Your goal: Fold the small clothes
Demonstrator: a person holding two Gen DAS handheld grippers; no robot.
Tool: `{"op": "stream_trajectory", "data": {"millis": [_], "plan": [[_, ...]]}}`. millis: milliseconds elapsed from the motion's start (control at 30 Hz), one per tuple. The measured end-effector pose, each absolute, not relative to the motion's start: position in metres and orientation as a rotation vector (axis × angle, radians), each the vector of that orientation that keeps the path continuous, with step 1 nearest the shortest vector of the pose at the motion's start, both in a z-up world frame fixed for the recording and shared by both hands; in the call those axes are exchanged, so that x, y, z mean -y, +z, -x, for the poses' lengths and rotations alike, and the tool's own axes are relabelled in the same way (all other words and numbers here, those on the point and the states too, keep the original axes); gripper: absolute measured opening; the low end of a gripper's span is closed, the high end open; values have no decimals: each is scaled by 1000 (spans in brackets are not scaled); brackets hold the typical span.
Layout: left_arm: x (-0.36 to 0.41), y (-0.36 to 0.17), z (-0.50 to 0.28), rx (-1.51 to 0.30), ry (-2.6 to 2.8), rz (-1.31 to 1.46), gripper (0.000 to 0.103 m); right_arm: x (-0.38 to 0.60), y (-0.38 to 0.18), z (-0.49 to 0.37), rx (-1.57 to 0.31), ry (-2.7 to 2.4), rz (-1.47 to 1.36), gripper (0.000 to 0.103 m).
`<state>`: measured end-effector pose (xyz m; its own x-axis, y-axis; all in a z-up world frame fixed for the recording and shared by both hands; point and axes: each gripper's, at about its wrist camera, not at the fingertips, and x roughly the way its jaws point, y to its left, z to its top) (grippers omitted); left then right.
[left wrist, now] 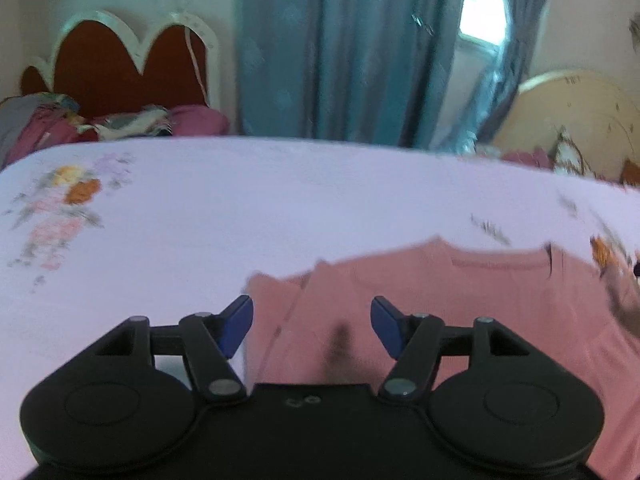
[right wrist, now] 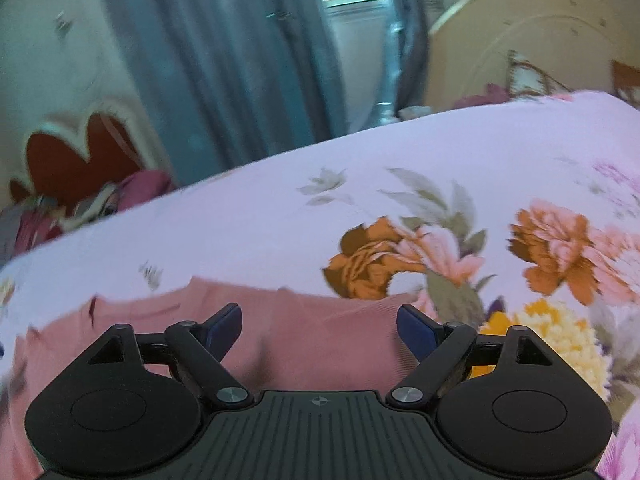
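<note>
A floral bed sheet (right wrist: 400, 152) lies beneath both tools. A pink shirt (left wrist: 460, 320) lies spread just ahead of the left tool (left wrist: 312, 322) and right tool (right wrist: 319, 330). Both have their jaws apart, holding nothing.

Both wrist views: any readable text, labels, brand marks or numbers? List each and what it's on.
None readable in either view.
Left gripper body: small embossed mark, too small and blurred to read.
Right gripper body: small round crosshair symbol, no letters.
Pink shirt: no print or label visible.
Floral bedsheet: flower pattern only, no text.
</note>
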<state>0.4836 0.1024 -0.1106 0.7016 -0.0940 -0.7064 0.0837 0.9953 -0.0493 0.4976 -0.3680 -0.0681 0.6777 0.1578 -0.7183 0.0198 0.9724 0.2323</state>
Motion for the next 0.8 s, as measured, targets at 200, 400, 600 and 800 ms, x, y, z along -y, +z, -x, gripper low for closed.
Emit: {"op": "stream_trajectory", "data": {"millis": [200, 400, 600, 800], "plan": [[-96, -138, -502, -845, -100, -39, 52, 355, -91, -508, -863, 161, -126, 61], [-99, -142, -502, -843, -139, -36, 26, 351, -102, -518, -903, 252, -58, 31], [-103, -129, -491, -741, -118, -16, 10, 348, -88, -512, -810, 250, -35, 8], [-104, -120, -487, -626, -33, 18, 9, 367, -75, -518, -714, 108, -185, 7]]}}
